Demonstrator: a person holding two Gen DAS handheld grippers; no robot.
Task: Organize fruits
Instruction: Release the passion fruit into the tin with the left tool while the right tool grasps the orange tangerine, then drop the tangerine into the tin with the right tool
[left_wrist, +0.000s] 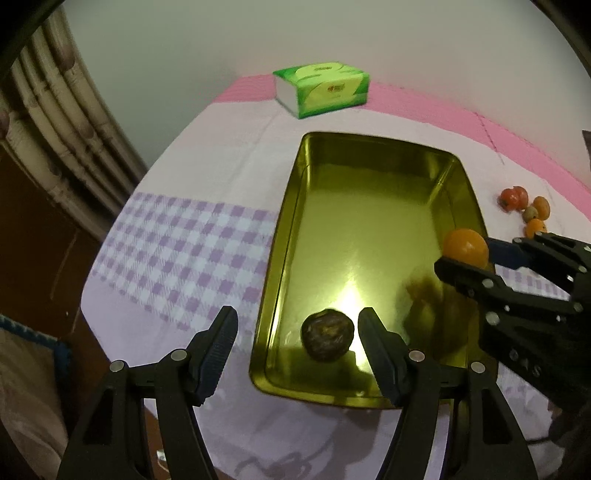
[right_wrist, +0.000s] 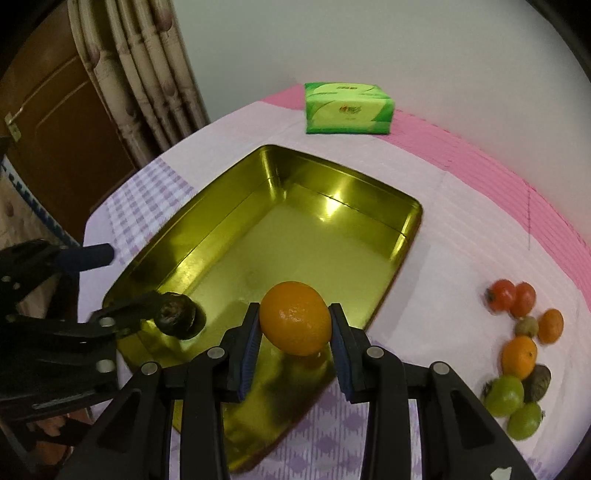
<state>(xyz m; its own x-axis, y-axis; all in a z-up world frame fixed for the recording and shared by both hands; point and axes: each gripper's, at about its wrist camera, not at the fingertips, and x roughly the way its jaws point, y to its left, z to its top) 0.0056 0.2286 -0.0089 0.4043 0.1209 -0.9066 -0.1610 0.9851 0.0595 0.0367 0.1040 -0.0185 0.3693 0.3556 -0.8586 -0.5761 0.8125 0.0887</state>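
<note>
A gold metal tray (left_wrist: 291, 206) (right_wrist: 229, 221) lies on the cloth-covered table. A dark brown wrinkled fruit (left_wrist: 327, 335) (right_wrist: 175, 315) rests on the tray floor at its near end. My left gripper (left_wrist: 297, 338) is open, its fingers on either side of and above that fruit, not touching it. My right gripper (right_wrist: 295, 325) is shut on an orange (right_wrist: 295, 317) (left_wrist: 466, 246) and holds it above the tray's edge. A pile of several loose fruits (right_wrist: 521, 350) (left_wrist: 524, 210), red, orange, green and brown, lies on the cloth right of the tray.
A green tissue pack (left_wrist: 323, 88) (right_wrist: 347, 108) sits at the table's far edge by the wall. Curtains (right_wrist: 147, 66) and a wooden door (right_wrist: 55, 129) stand to the left, beyond the table's edge.
</note>
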